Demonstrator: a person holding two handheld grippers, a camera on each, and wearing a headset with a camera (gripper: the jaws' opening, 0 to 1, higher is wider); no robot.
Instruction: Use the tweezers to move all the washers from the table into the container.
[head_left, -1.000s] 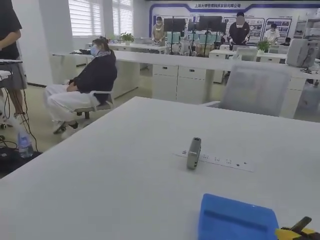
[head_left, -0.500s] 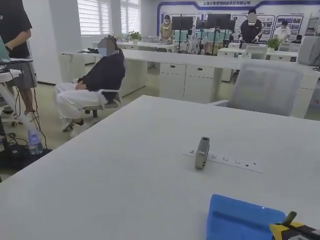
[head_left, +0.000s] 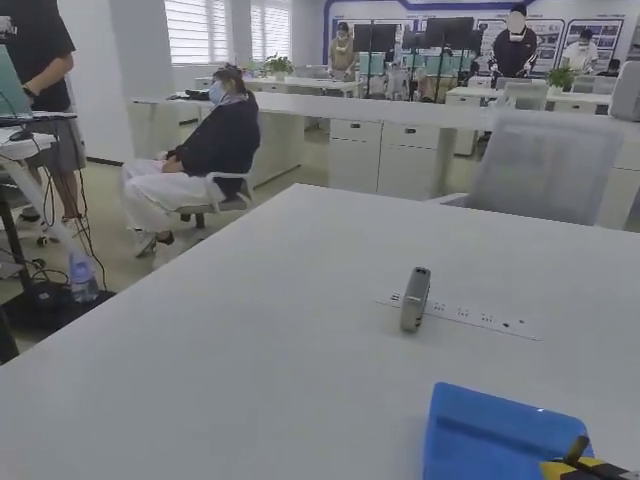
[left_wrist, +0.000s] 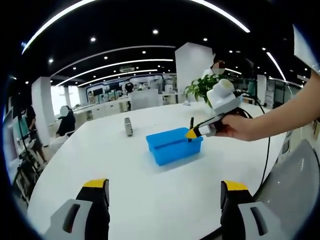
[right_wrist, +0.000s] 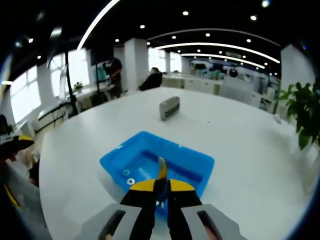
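white table (head_left: 250, 380): only the head camera has swung, and the blue container (right_wrist: 150, 160) stays put. above the container the right gripper (right_wrist: 161, 186) clamps the tweezers (right_wrist: 161, 170); the left gripper (left_wrist: 164, 185) gapes empty short of it. two washers (right_wrist: 131, 181) lie inside it, so the task seems well along.

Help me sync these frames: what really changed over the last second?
The right gripper edged left, from beside the blue container to over its right edge. Container, gray box and table stayed put; their shift in picture is the camera's.
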